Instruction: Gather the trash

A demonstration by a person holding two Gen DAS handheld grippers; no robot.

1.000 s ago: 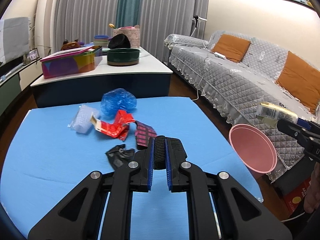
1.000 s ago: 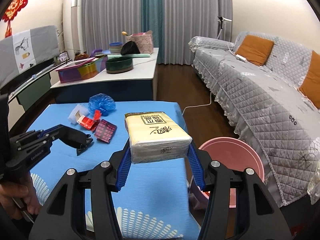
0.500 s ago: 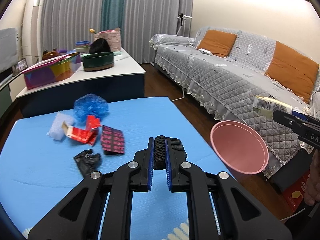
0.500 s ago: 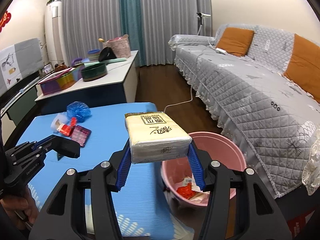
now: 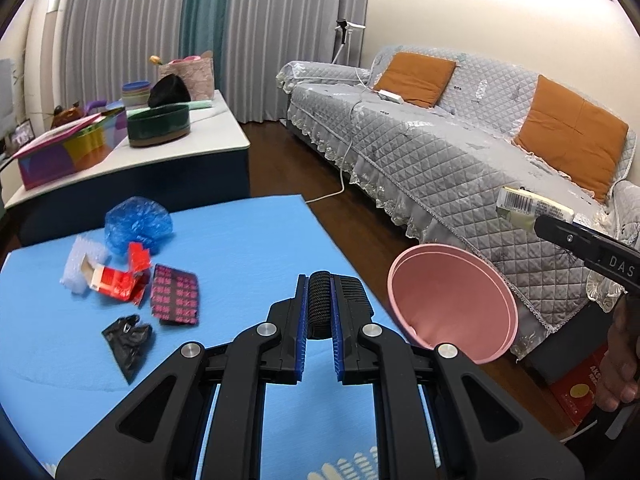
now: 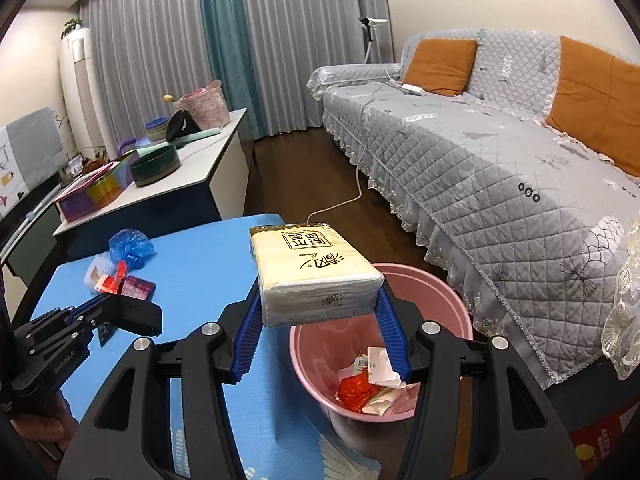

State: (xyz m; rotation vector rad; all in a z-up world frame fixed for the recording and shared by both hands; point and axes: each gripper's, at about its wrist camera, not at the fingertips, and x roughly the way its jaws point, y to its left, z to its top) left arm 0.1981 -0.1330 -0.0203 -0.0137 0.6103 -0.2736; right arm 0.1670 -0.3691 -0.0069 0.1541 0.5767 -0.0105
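Note:
My right gripper (image 6: pixel 320 312) is shut on a yellow tissue pack (image 6: pixel 312 268) and holds it in the air over the near rim of the pink bin (image 6: pixel 440 292), which holds red and white scraps. The pack also shows in the left wrist view (image 5: pixel 532 208) above the bin (image 5: pixel 452 300). My left gripper (image 5: pixel 320 312) is shut on a black mesh roll (image 5: pixel 319 300) above the blue table (image 5: pixel 248 240). Trash lies on the table: a blue plastic ball (image 5: pixel 138 224), a red wrapper (image 5: pixel 120 280), a pink blister pack (image 5: pixel 175 294), a black scrap (image 5: pixel 128 338).
A grey quilted sofa (image 5: pixel 460 152) with orange cushions runs along the right. A white-topped counter (image 5: pixel 168 148) behind the table carries a green bowl, a coloured box and baskets. A white cable (image 5: pixel 340 184) crosses the dark wood floor.
My right gripper has carried the tissue pack rightwards from over the table to over the pink bin. My left gripper has turned right, still shut on the black roll.

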